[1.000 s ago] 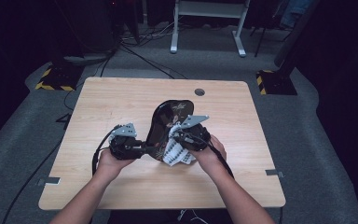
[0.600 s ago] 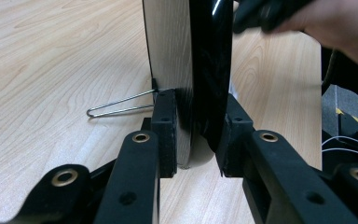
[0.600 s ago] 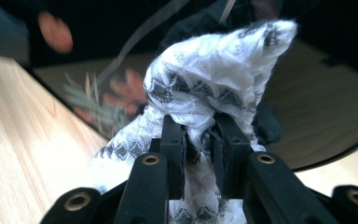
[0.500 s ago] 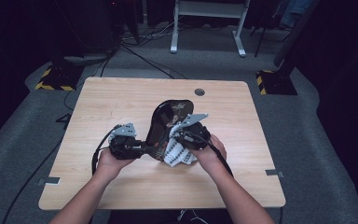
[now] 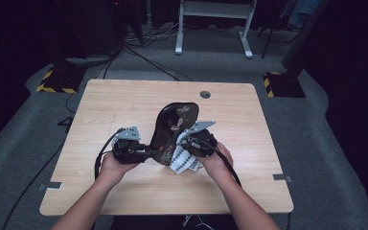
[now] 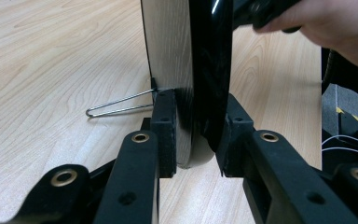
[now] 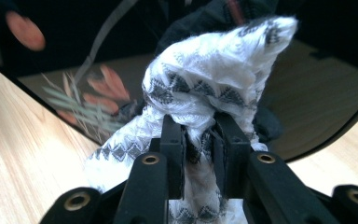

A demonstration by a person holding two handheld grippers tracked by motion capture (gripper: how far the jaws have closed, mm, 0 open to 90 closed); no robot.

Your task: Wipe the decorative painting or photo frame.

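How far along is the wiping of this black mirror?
Done: the left gripper is shut on the lower edge of the mirror, holding it upright on the table, and the right gripper is shut on the patterned cloth. In hand: the cloth is bunched against the glossy face. Left: I cannot tell how much is wiped; mirror and cloth are not yet put down.

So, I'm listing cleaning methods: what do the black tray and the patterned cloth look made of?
The tray looks like glossy black lacquer or plastic: its face mirrors the room around a painted flower motif, and its back seems wood-grained. The cloth looks like soft woven cotton, white with grey zigzag bands and fuzzy fibres.
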